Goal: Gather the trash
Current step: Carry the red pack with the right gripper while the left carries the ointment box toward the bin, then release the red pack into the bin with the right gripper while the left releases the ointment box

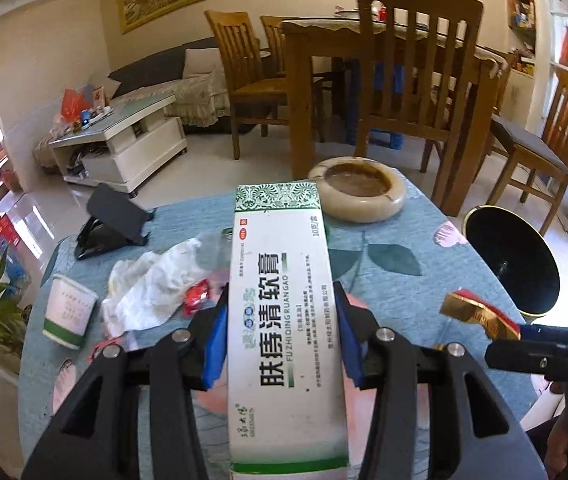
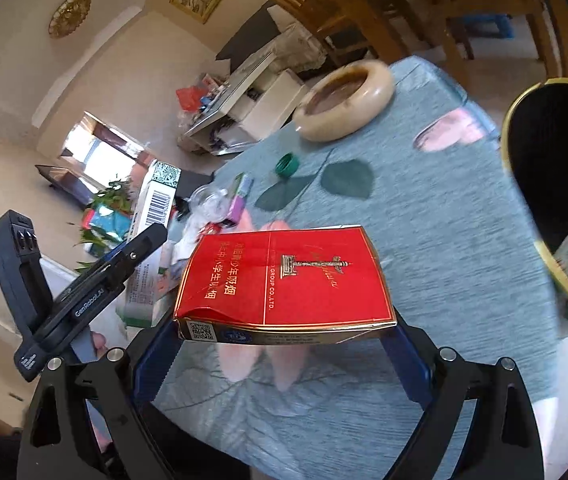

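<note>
My left gripper (image 1: pixel 282 320) is shut on a long white and green ointment box (image 1: pixel 284 320), held above the blue floral tablecloth (image 1: pixel 396 296). My right gripper (image 2: pixel 284 328) is shut on a red cigarette pack (image 2: pixel 284 280), held above the table; the pack also shows in the left wrist view (image 1: pixel 480 314). A black bin with a gold rim (image 1: pixel 512 260) stands off the table's right edge; it also shows in the right wrist view (image 2: pixel 556 184). Crumpled white tissue (image 1: pixel 152 284), a red wrapper (image 1: pixel 198 296) and a paper cup (image 1: pixel 68 312) lie at the left.
A stone ashtray (image 1: pixel 358 192) sits at the table's far side. A black phone stand (image 1: pixel 112 220) is at the far left. A green bottle cap (image 2: pixel 287 164) and a purple lighter (image 2: pixel 240 200) lie mid-table. Wooden chairs (image 1: pixel 416 72) and a dining table stand beyond.
</note>
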